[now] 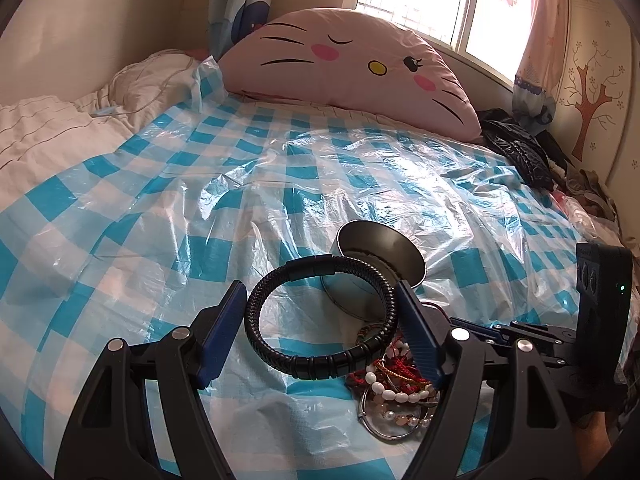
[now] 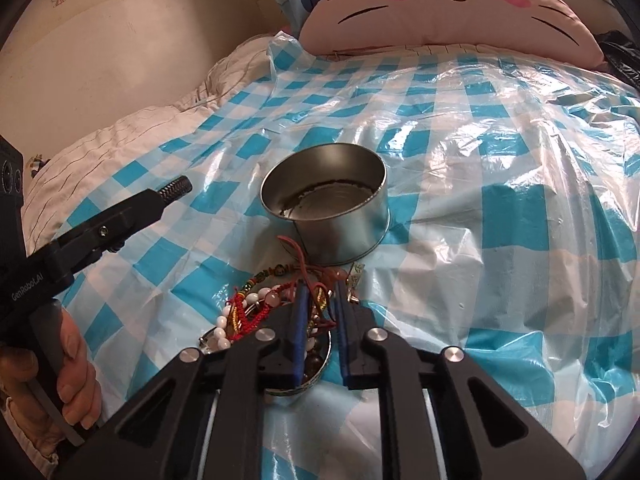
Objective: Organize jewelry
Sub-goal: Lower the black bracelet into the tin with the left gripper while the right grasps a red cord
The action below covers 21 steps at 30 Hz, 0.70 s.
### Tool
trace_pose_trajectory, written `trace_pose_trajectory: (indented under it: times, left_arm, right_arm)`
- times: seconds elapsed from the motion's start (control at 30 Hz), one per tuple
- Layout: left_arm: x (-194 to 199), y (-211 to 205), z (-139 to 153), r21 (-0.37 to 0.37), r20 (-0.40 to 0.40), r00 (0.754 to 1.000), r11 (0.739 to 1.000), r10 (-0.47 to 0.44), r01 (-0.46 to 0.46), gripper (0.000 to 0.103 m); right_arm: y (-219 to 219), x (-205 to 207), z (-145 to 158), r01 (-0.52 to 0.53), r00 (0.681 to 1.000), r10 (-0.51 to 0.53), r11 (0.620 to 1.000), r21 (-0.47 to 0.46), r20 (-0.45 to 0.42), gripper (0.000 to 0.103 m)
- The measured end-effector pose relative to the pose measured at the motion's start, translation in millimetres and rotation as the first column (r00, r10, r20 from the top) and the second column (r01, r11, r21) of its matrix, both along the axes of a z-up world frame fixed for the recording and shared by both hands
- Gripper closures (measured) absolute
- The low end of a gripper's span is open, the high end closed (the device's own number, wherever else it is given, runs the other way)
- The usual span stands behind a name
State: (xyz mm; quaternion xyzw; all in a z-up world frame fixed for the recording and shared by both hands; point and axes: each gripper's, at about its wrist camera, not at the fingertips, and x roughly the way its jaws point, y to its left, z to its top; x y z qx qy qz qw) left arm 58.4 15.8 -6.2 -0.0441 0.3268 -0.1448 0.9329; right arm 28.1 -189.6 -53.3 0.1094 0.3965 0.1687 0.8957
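Left gripper (image 1: 320, 312) fingers spread wide, black braided leather bracelet (image 1: 320, 316) spanning gap, touching both pads; whether gripped or resting, cannot tell; round silver metal tin (image 2: 326, 204) at 12 o'clock, just beyond; tangled heap of bead and red-cord jewelry (image 1: 396, 384) at 5 o'clock; right gripper (image 2: 320, 320) fingers narrow, tips in same heap, red cord between them; blue-white checked plastic sheet (image 2: 500, 200) bare toward 3 o'clock; pink cat-face pillow (image 1: 352, 60) far at 12.
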Motion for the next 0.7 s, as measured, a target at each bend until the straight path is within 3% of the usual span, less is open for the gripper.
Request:
trace_pose_trajectory:
  times: [0.13, 0.37, 0.7]
  left_arm:
    - [-4, -6, -2, 0.001, 0.003, 1.0, 1.0, -0.01, 0.01, 0.032]
    - [-7, -13, 0, 0.009, 0.022, 0.999, 1.0, -0.025, 0.025, 0.032]
    - [6, -26, 7, 0.021, 0.034, 0.997, 0.998, -0.066, 0.065, 0.032]
  right_arm:
    - [-9, -1, 4, -0.011, 1.0, 0.01, 0.993, 0.114, 0.015, 0.098]
    - [-38, -15, 32, 0.044, 0.992, -0.078, 0.954, 0.297, 0.101, 0.098]
    - [-55, -5, 58, 0.083, 0.974, -0.156, 0.92, 0.384, 0.164, 0.098]
